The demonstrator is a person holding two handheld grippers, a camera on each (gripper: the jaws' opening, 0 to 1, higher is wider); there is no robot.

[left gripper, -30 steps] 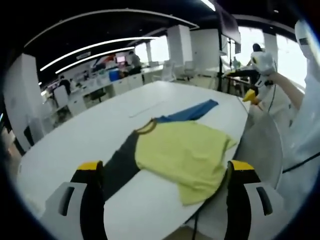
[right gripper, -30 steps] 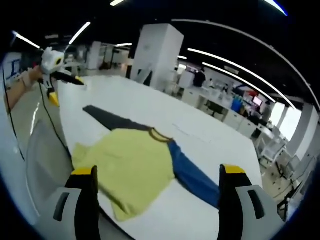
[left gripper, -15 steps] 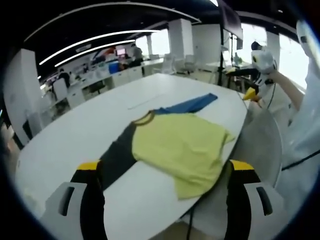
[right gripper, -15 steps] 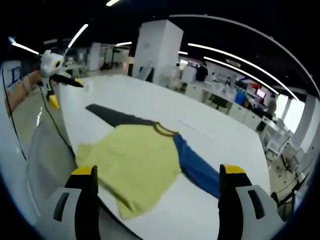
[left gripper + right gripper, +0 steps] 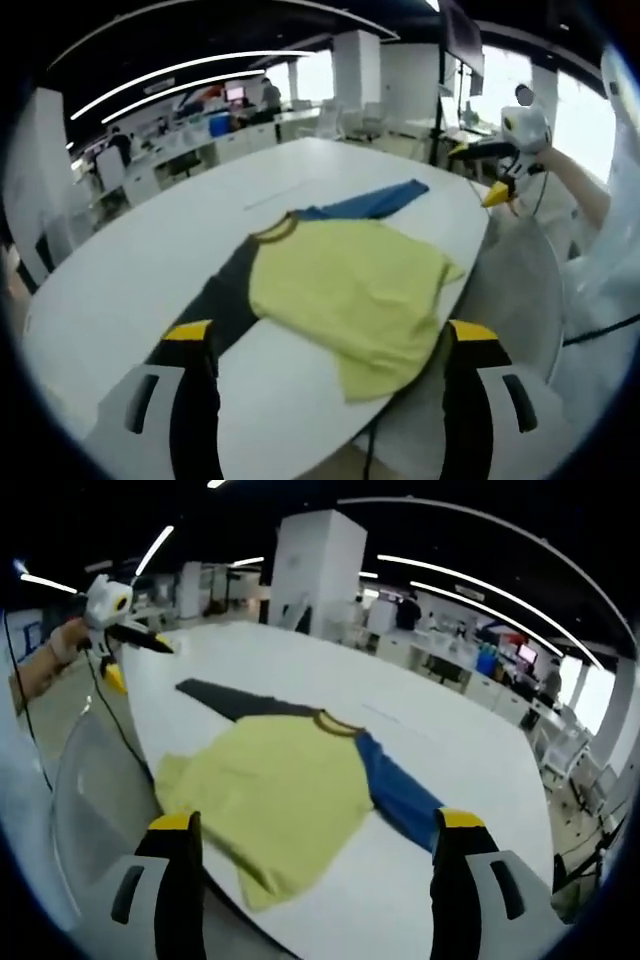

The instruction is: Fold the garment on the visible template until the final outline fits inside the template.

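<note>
A yellow garment (image 5: 350, 295) lies spread on a large white table (image 5: 150, 270), close to the table's near edge, with its hem corner drooping over that edge. One sleeve is dark grey (image 5: 225, 295) and the other blue (image 5: 375, 203); both stretch out flat on the tabletop to opposite sides of the yellow body, and a brownish collar (image 5: 272, 228) sits between them. In the left gripper view, the left tool (image 5: 330, 375) hangs above the near edge of the table with its two yellow-tipped jaws wide apart and nothing between them; the dark sleeve runs toward its left jaw. At the right of that view the right tool (image 5: 500, 165) is held up in a hand, well apart from the garment. In the right gripper view, the right tool (image 5: 315, 865) also stands with jaws spread and empty, the garment (image 5: 275, 795) lying ahead of it, the blue sleeve (image 5: 400, 800) toward its right jaw and the grey sleeve (image 5: 225, 698) further off. The left tool (image 5: 120, 620) appears at the upper left there, held in a hand off the table's side. Desks and white pillars fill the office behind.
</note>
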